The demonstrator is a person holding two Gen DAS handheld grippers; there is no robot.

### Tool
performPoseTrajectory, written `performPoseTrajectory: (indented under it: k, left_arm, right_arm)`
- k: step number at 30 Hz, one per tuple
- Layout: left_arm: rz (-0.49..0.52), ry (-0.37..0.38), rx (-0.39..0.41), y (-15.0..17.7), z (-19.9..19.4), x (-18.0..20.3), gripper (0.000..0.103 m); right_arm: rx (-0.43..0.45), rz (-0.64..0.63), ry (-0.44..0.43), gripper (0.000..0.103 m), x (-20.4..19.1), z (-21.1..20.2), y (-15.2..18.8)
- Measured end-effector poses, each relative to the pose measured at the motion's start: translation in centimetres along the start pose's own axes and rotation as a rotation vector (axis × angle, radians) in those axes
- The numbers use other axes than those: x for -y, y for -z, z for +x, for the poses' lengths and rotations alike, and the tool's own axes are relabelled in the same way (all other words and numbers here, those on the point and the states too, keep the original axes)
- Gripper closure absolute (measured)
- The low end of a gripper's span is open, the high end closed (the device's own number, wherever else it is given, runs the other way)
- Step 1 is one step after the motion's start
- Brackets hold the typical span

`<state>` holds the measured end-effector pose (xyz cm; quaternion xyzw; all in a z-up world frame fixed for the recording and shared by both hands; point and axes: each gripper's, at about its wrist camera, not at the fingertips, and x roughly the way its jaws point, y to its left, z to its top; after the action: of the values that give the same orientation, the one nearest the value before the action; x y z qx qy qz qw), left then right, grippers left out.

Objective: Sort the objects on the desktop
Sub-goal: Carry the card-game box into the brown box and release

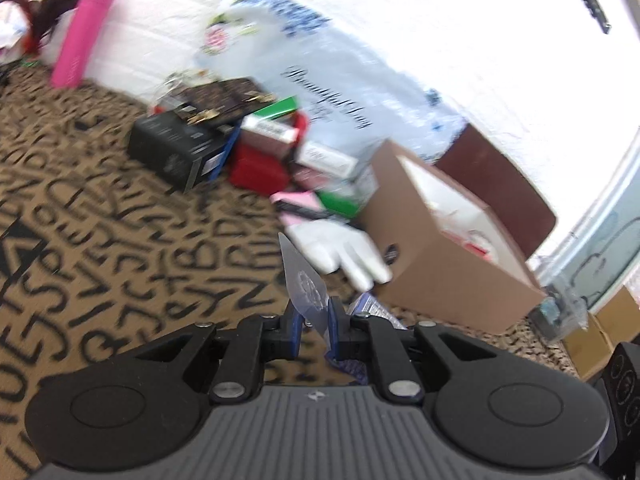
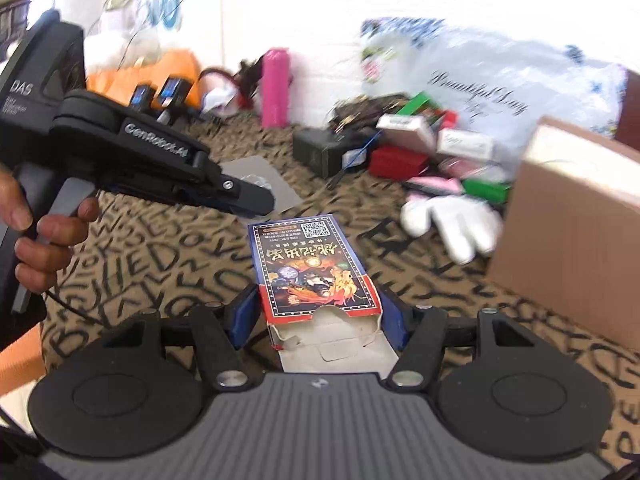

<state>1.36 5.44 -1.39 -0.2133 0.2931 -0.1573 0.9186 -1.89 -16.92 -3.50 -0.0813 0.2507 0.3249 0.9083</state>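
My left gripper (image 1: 313, 322) is shut on a thin grey card (image 1: 302, 280) that stands up between its fingers. In the right wrist view the left gripper (image 2: 256, 200) reaches in from the left, holding the grey card (image 2: 264, 182) above the patterned cloth. My right gripper (image 2: 320, 316) is shut on a blue and red card box (image 2: 312, 268), whose open end faces the camera. The box's corner also shows in the left wrist view (image 1: 370, 308).
A brown cardboard box (image 1: 432, 264) stands at the right, also in the right wrist view (image 2: 568, 248). A white glove (image 2: 452, 220) lies beside it. A pile of small boxes (image 2: 404, 140), a pink bottle (image 2: 275, 88) and a white printed bag (image 2: 480, 76) stand at the back.
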Motion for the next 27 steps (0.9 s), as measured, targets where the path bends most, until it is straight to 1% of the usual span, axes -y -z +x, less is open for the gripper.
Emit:
performPoseTrajectory:
  k: [4,8,13,18,22,27]
  left_arm:
    - [0.043,0.055,0.011,-1.3,0.7,2.7,0.091]
    - [0.089,0.125,0.026,-2.7,1.8,5.9,0.091]
    - [0.148,0.195,0.049,-4.6,3.6,10.6,0.091]
    - [0.17,0.263,0.052,-6.2,6.0,15.0,0.091]
    - [0.197,0.296,0.042,-6.9,8.2,18.2,0.091]
    - [0.201,0.319,0.012,-7.6,12.0,20.9,0.091]
  right_arm:
    - [0.081,0.041,0.055,0.041,2.0,-2.5,-1.0]
    - [0.161,0.067,0.148,0.041,4.4,-5.2,-2.1]
    - [0.238,0.104,0.289,0.041,8.0,-7.9,-3.2]
    - [0.316,0.188,0.439,0.041,12.3,-10.2,-3.9]
    - [0.351,0.246,0.537,0.041,15.9,-11.4,-4.0]
    - [0.355,0.285,0.63,0.041,19.5,-11.6,-3.4]
